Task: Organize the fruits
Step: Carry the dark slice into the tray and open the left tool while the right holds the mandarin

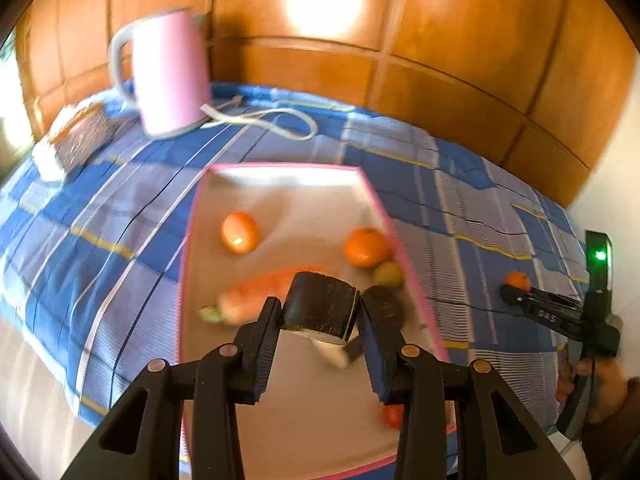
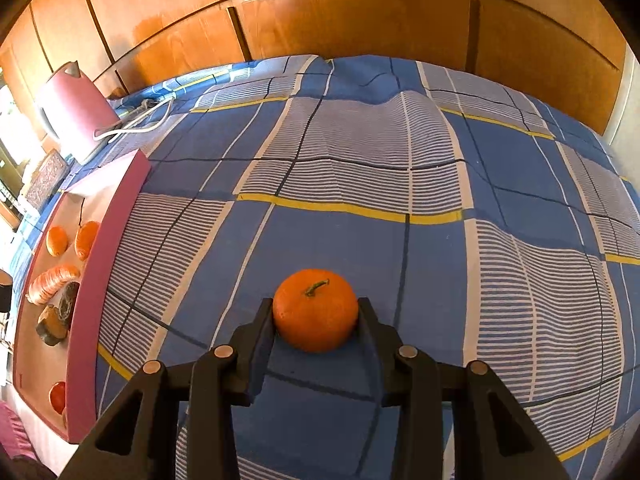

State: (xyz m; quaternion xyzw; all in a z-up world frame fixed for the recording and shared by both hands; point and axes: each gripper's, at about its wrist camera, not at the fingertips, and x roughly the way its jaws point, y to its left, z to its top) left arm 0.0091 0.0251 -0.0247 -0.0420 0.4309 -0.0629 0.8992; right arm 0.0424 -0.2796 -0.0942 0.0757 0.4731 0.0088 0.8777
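Left wrist view: the left gripper (image 1: 320, 312) is seen clenched on a dark cut chunk (image 1: 320, 304) with a pale cut face underneath, both fingers pressed against its sides. The chunk is held above the pink-rimmed tray (image 1: 404, 248), which lies on the blue checked cloth (image 1: 120, 208). In the tray are seen an orange fruit (image 1: 239, 232) toward the far left, a second orange fruit (image 1: 366, 247) by the right rim, a small greenish fruit (image 1: 389, 274) just beside it, a carrot (image 1: 256, 294) lying across the middle, and a red fruit (image 1: 393, 415) partly hidden behind the right finger. Another dark piece (image 1: 386, 308) is partly covered by the gripper. A pink kettle (image 1: 170, 74) with its white cord (image 1: 276, 120) is blurred at the back left. At the right edge the right gripper (image 1: 516, 286) is visible, held in a hand (image 1: 600, 384), with a tangerine (image 1: 518, 280) at its tip on the cloth, outside the tray.

Right wrist view: the right gripper (image 2: 316, 312) is closed around the tangerine (image 2: 316, 310), stem up, both fingers touching its sides; it sits on the blue checked cloth (image 2: 360, 160), well apart from the tray (image 2: 108, 264) at the left. The kettle (image 2: 74, 108) is seen far left, before the wooden panelling (image 2: 340, 12).
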